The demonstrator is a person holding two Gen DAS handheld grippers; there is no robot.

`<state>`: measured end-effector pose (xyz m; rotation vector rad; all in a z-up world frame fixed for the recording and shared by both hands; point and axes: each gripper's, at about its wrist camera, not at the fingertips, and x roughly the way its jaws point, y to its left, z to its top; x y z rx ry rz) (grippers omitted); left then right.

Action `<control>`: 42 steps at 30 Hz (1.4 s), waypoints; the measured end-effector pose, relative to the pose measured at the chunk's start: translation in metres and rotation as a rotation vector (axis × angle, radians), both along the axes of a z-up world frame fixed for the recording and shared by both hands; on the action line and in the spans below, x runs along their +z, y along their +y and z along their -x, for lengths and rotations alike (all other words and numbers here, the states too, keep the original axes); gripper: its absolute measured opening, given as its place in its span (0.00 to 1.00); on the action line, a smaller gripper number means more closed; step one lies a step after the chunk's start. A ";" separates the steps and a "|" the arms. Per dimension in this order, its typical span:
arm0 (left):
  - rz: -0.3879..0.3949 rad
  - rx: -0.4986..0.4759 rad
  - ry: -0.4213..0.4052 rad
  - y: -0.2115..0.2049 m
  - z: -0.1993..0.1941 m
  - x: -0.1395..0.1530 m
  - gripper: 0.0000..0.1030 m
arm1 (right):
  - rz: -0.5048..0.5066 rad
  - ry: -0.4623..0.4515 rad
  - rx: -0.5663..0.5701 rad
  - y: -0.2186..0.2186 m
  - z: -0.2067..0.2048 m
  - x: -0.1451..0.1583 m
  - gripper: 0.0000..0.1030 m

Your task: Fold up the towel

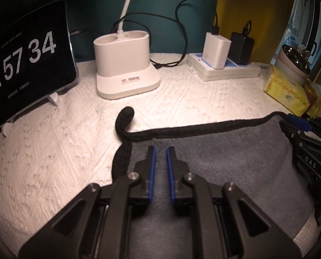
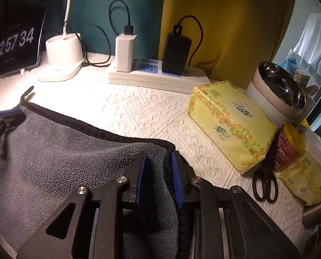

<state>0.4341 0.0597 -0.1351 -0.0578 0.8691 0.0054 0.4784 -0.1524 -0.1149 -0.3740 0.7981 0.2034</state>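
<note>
The grey towel (image 2: 52,151) with its black stitched hem lies spread on the counter (image 2: 138,110), which wears a white textured cover. At the towel's far left corner the hem curls up into a small loop (image 1: 126,116). The right gripper (image 2: 158,161) sits at the far right corner, its blue-padded fingers (image 2: 142,172) a little apart with a raised fold of towel between them; whether the pads press the cloth is unclear. The left gripper (image 1: 160,157) hovers over the towel just inside the left corner, its fingers (image 1: 152,161) slightly apart and holding nothing. Just right of the towel lies a yellow tissue pack (image 2: 231,125), with black scissors (image 2: 265,185) and a red jar (image 2: 287,146) beside it. Behind, along the wall, stand a power strip (image 2: 156,75) carrying a white charger (image 2: 124,52) and a black charger (image 2: 175,52), a white lamp base (image 1: 126,64), and a tablet clock (image 1: 24,60) reading 12 57 34.
</note>
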 end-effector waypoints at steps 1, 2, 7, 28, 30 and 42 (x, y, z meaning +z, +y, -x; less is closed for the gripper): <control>-0.005 0.002 -0.001 -0.001 0.001 0.001 0.12 | 0.004 0.002 -0.004 0.000 0.000 -0.001 0.32; -0.012 0.005 -0.002 -0.001 0.001 0.002 0.13 | 0.007 0.004 -0.010 0.000 -0.001 -0.001 0.33; -0.028 0.039 -0.011 0.000 0.006 0.015 0.20 | 0.054 -0.027 -0.037 0.001 -0.002 -0.001 0.60; 0.038 0.020 -0.145 -0.012 0.105 0.078 0.93 | 0.000 -0.118 -0.022 0.000 0.092 0.060 0.70; 0.050 0.011 -0.151 -0.014 0.117 0.081 0.93 | -0.007 -0.125 -0.022 -0.002 0.103 0.064 0.70; 0.064 0.020 -0.209 -0.018 0.184 0.096 0.93 | -0.015 -0.155 -0.011 -0.008 0.163 0.077 0.70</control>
